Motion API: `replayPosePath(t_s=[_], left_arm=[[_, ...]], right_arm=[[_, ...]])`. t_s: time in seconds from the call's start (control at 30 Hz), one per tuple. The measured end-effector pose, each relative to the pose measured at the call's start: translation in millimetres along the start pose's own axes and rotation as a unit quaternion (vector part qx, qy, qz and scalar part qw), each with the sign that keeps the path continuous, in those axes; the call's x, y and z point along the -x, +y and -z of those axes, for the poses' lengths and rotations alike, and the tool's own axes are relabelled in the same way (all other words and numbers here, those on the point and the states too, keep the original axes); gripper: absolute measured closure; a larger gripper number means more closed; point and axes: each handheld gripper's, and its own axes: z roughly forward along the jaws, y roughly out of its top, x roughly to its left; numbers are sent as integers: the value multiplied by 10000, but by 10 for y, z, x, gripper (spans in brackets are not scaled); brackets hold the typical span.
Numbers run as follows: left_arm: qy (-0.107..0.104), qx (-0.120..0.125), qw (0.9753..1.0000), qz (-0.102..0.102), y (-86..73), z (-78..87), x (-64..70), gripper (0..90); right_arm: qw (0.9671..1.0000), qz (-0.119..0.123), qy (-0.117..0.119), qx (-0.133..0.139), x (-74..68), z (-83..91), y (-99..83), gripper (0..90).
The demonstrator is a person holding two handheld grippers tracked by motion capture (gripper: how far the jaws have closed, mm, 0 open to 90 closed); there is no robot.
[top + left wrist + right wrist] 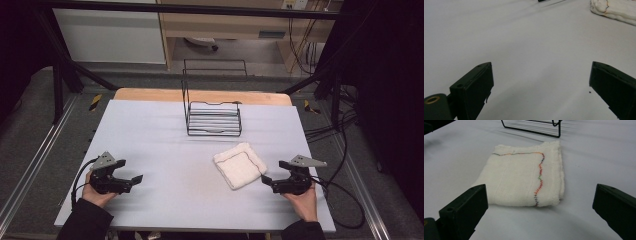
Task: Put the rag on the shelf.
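I have the table ahead, a wire rack at its far side beyond both grippers. The folded cloth lies just ahead of my right gripper, whose jaws stand wide apart and empty. My left gripper is likewise spread, holding nothing. I judge this the approach; next I must advance and close on the cloth's near edge.

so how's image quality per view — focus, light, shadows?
High view: dim, dark edges, soft detail on the rack. Left gripper view: near tongs blurred, even light, faint shadows. Right gripper view: folded cloth sharp, its coloured stitching readable, tongs soft.
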Motion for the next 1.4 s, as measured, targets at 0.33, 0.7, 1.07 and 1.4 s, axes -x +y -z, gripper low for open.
replayPosePath(t_s=[0.33, 0.7, 1.07, 1.4], left_arm=[[28, -8, 10000, -38, -12, 9, 2, 54], [78, -26, 10000, -42, -14, 11, 3, 55], [108, -13, 9999, -44, -10, 12, 16, 55], [141, -17, 9999, -39, -13, 19, 7, 56]], right_arm=[[10000, 69, -28, -62, -23, -3, 3, 9], [9993, 286, 137, -217, -222, -124, 65, 38], [9975, 606, 200, -314, -500, -287, 142, 148], [9937, 916, 331, -551, -713, -427, 149, 357]])
